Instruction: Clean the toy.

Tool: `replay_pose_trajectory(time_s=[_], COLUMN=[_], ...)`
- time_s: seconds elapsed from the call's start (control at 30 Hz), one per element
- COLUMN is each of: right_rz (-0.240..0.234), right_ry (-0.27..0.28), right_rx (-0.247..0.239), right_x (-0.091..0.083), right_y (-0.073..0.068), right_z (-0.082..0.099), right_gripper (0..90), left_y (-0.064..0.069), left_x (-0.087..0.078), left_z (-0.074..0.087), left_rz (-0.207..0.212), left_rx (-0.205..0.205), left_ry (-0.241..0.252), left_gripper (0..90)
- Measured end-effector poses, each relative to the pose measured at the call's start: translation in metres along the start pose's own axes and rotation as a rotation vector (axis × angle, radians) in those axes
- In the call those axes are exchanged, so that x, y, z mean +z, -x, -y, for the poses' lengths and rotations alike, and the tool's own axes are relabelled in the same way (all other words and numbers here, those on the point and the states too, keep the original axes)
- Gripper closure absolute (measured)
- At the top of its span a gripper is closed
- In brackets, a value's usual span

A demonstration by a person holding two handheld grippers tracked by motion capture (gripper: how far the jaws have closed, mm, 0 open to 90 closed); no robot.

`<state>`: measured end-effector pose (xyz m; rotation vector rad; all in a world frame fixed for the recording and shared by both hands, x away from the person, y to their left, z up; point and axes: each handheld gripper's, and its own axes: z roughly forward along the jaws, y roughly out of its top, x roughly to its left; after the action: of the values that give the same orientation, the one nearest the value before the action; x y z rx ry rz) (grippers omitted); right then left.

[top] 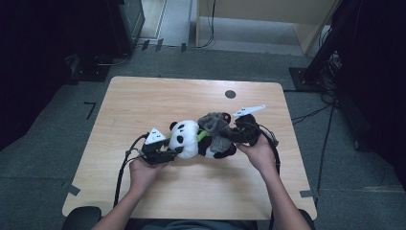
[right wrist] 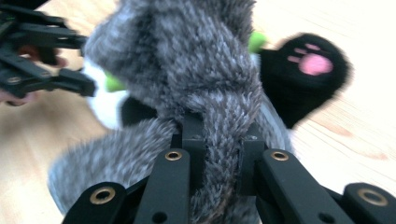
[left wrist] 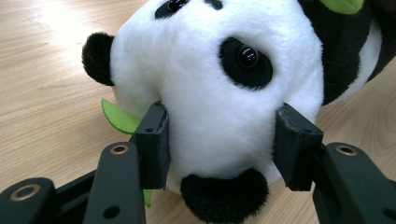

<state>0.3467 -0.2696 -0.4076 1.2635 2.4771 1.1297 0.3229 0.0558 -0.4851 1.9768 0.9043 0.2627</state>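
The fluffy panda plush (top: 187,139) lies mid-table on the pale wood-grain table (top: 143,96), with a shaggy grey knit scarf (top: 216,125) across its body. Your left gripper (left wrist: 222,140) squeezes its round white head; your right gripper (right wrist: 219,154) is clamped on a scarf strand.

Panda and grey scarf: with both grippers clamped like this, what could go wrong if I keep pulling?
1. The left gripper squeezes only the soft plush of the panda head, so the head may slip out under a pull.
2. The right gripper pinches one narrow strand of the grey scarf, which looks wound on the panda; pulling could tighten it or drag the toy across the table.
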Motion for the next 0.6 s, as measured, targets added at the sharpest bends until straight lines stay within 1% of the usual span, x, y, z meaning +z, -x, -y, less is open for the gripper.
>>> replay_pose_trajectory(time_s=[0.03,0.07,0.1,0.13,0.17,0.2,0.23,0.3,0.37,0.47,0.53,0.57,0.6], right_rz=[0.001,-0.011,-0.011,0.003,0.022,0.038,0.043,0.029,0.015,0.007,-0.006,-0.006,-0.008], right_ry=[-0.003,-0.001,0.002,-0.001,-0.004,-0.007,-0.006,0.01,0.029,0.062,0.088,0.088,0.096], right_rx=[0.012,0.026,0.027,0.026,0.019,0.025,0.037,0.056,0.063,0.048,0.033,0.033,0.028], right_x=[0.0,-0.001,-0.002,-0.002,-0.003,-0.005,-0.006,-0.009,-0.013,-0.019,-0.025,-0.025,-0.026], right_y=[0.003,0.007,0.008,0.009,0.011,0.012,0.014,0.018,0.016,0.009,0.001,0.001,-0.002], right_z=[0.002,0.004,0.005,0.007,0.008,0.009,0.01,0.011,0.009,0.002,-0.005,-0.005,-0.007], right_gripper=[80.0,80.0,80.0,80.0,80.0,80.0,80.1,80.4,80.6,80.6,80.6,80.6,80.7], left_y=[0.0,0.0,0.0,0.0,0.0,0.0,0.0,-0.001,-0.002,-0.001,-0.001,-0.001,-0.001], left_x=[0.0,0.0,0.0,0.0,0.001,0.0,0.0,0.001,0.001,0.001,0.0,0.0,0.0], left_z=[0.0,0.0,0.0,0.0,0.0,0.0,0.0,0.001,0.001,0.001,0.0,0.0,0.0], left_rz=[-0.002,-0.003,-0.003,-0.003,-0.002,-0.002,0.0,0.005,0.008,0.005,0.006,0.006,0.006], left_rx=[0.002,0.003,0.003,0.005,-0.002,-0.003,-0.004,-0.005,0.0,-0.002,-0.007,-0.007,-0.008], left_ry=[-0.001,-0.001,-0.001,-0.001,0.002,0.001,0.002,0.006,0.004,0.008,0.009,0.009,0.009], left_gripper=[45.9,45.9,45.9,45.9,45.9,45.8,45.7,45.5,45.4,45.3,45.4,45.4,45.4])
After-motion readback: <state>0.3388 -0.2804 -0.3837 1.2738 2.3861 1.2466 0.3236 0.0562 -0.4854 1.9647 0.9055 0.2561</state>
